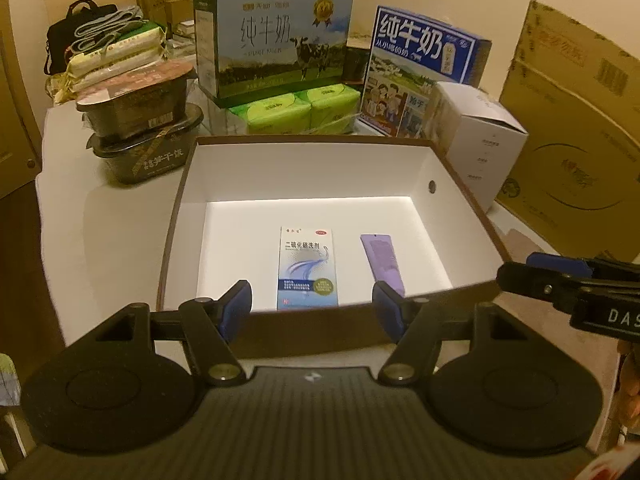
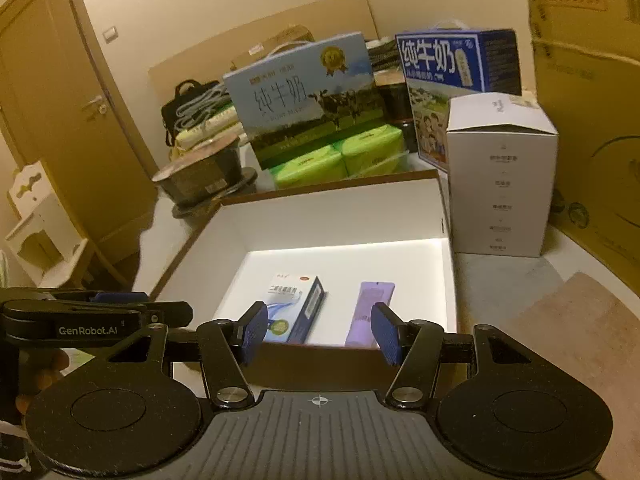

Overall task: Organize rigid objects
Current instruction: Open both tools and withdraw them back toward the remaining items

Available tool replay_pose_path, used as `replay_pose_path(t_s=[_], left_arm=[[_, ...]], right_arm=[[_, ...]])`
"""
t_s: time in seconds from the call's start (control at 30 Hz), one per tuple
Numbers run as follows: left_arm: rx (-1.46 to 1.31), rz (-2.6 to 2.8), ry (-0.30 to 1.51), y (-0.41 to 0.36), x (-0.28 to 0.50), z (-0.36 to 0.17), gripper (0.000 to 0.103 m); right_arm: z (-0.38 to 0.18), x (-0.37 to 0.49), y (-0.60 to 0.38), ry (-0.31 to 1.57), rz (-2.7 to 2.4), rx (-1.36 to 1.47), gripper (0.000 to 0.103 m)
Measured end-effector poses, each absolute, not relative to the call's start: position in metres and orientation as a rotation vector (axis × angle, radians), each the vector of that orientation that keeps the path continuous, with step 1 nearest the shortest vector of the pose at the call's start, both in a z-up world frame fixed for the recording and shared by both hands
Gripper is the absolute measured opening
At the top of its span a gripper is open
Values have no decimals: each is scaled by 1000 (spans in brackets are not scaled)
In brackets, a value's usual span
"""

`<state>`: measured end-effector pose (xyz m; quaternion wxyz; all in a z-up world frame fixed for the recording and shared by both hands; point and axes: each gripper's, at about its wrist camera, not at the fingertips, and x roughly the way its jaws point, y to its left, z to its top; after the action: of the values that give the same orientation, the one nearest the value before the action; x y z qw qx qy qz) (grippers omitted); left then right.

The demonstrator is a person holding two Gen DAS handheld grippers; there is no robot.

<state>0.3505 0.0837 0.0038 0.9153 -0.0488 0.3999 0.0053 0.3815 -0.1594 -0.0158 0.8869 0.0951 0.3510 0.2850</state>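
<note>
An open brown box with a white inside (image 1: 312, 168) (image 2: 340, 216) stands on the table. On its floor lie a blue-and-white medicine carton (image 1: 307, 268) (image 2: 294, 306) and, to its right, a purple tube (image 1: 382, 260) (image 2: 370, 308). My left gripper (image 1: 314, 310) is open and empty above the box's near wall, facing the carton. My right gripper (image 2: 320, 336) is open and empty at the same wall, between the carton and the tube. Each gripper shows at the edge of the other's view: the right one (image 1: 560, 284), the left one (image 2: 120, 312).
Behind the box stand two milk cartons (image 1: 276, 40) (image 1: 420, 64), green tissue packs (image 1: 296, 108) and stacked black food bowls (image 1: 140, 120). A white box (image 2: 500, 176) stands to the right, with large cardboard boxes (image 1: 572, 120) beyond. A door (image 2: 60, 100) is on the left.
</note>
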Motion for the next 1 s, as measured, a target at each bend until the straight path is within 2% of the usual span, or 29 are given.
replay_pose_path(t_s=[0.63,1.0], left_arm=[[-131,19,809,68,247,15,65],[-160,19,852,61,213,-4,65]], right_arm=[[-6,282,-199,719,608,228,58],[-25,245,-212,749,577,186,58]])
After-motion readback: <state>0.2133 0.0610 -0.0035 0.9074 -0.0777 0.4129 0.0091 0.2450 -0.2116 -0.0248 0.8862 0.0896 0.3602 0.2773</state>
